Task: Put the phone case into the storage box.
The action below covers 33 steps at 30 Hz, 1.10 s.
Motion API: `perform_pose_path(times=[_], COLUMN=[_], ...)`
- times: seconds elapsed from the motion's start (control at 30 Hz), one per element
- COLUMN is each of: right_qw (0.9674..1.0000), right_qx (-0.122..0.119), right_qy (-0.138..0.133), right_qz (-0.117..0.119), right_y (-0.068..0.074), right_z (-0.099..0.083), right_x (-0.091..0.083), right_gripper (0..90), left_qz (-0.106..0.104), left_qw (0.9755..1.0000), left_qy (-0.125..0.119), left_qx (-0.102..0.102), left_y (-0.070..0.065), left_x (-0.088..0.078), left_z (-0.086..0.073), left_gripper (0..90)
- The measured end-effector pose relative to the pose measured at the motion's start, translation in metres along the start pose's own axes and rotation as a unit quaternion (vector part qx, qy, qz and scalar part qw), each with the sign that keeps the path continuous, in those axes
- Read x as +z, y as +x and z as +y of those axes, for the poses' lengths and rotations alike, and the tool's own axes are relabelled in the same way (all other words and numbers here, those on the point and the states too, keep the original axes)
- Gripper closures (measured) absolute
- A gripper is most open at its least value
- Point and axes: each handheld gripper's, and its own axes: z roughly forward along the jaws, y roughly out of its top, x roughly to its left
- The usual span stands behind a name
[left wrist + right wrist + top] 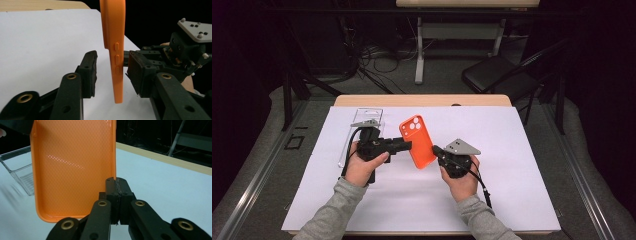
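An orange phone case (417, 142) is held upright above the white sheet (512, 160). My right gripper (437, 150) is shut on the case's side rim; in the right gripper view its jaws (117, 187) pinch that rim and the case's dimpled inside (75, 167) faces the camera. My left gripper (407, 146) reaches in from the left. In the left gripper view the case (113, 30) stands edge-on between the left gripper's (111, 67) jaws. A clear gap separates the left pad (91, 72) from the case, and the right pad sits close beside its button edge.
A clear plastic tray (362, 125) lies on the sheet behind my left hand, also seen as the tray (20, 167) in the right gripper view. The wooden table edge (422, 100) runs along the far side. A black chair (497, 75) stands beyond it.
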Motion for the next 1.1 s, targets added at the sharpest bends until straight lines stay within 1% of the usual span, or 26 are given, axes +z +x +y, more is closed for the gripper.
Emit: perform_pose_path(times=[0.13,0.23,0.37,0.6,0.73,0.83,1.1], right_qw=[1.0,1.0,0.9999,0.9999,0.9999,0.9998,0.9998], right_qx=[0.0,-0.002,-0.004,-0.006,-0.006,-0.007,-0.006], right_qy=[0.001,0.001,0.001,0.004,0.004,0.004,0.006], right_qz=[0.003,0.005,0.009,0.012,0.015,0.017,0.018], right_y=[0.002,0.004,0.006,0.009,0.01,0.011,0.012], right_z=[0.0,0.0,0.0,-0.001,-0.002,-0.002,-0.003], right_x=[0.0,0.0,0.001,0.002,0.002,0.002,0.003], right_gripper=[89.9,89.9,89.9,89.8,89.8,89.8,89.8], left_qz=[-0.001,-0.002,-0.006,-0.008,-0.011,-0.008,-0.004], left_qw=[1.0,1.0,0.9995,0.9993,0.9989,0.9985,0.9981], left_qy=[0.001,0.007,0.015,0.019,0.022,0.022,0.02], left_qx=[-0.005,-0.005,-0.027,-0.032,-0.041,-0.05,-0.057], left_y=[0.001,0.001,0.002,0.003,0.002,0.001,0.001], left_x=[0.001,0.002,0.002,0.003,0.003,0.003,0.003], left_z=[-0.001,-0.001,-0.002,-0.003,-0.003,-0.004,-0.005], left_gripper=[64.2,65.7,66.3,70.3,74.2,76.9,78.6])
